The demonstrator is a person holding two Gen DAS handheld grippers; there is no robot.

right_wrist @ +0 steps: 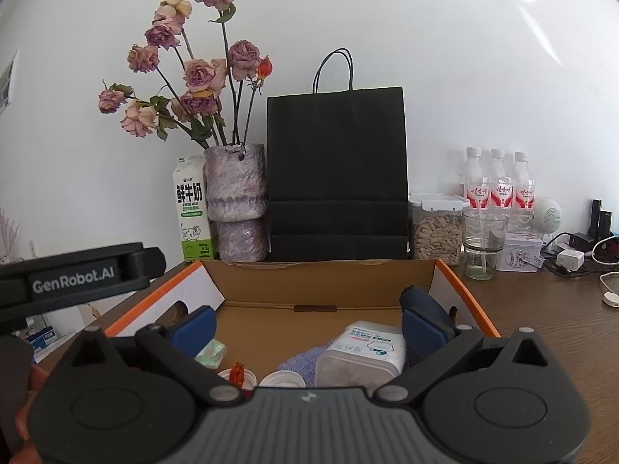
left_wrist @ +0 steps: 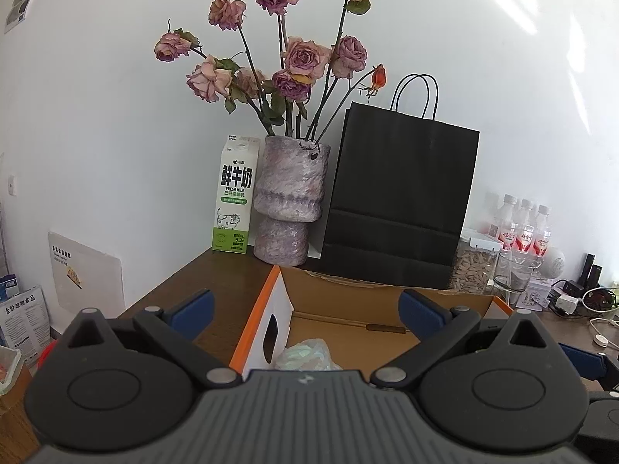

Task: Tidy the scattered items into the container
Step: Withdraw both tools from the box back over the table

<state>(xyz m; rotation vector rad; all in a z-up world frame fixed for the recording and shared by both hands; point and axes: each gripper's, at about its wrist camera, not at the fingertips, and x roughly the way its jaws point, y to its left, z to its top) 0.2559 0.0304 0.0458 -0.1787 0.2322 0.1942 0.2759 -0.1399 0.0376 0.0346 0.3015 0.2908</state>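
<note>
Right gripper [right_wrist: 309,324]: blue fingers [right_wrist: 423,328] spread wide, nothing pinched. Just below and between them, inside the cardboard box [right_wrist: 321,284]: a clear plastic tub with a white label [right_wrist: 361,355], closer to the right finger but not touching it that I can see. The tub rests partly on a bluish-purple cloth [right_wrist: 305,359]. Left of that, two white caps [right_wrist: 280,379], one with an orange-red scrap on it; a pale green wrapped packet [right_wrist: 211,352] lies just under the left finger.

Left gripper [left_wrist: 307,311]: fingers [left_wrist: 193,307] also wide, holding nothing. The left finger stands outside the box's orange-edged left wall [left_wrist: 257,309], the right one over the box interior. A pale crinkled packet [left_wrist: 307,355] lies low between them on the box floor.

Behind the box on the brown counter [right_wrist: 541,309]: milk carton [right_wrist: 191,208], vase of dried roses [right_wrist: 236,201], black paper bag [right_wrist: 336,174], jar of seeds [right_wrist: 437,232], empty glass [right_wrist: 483,243], three bottles [right_wrist: 499,185].
</note>
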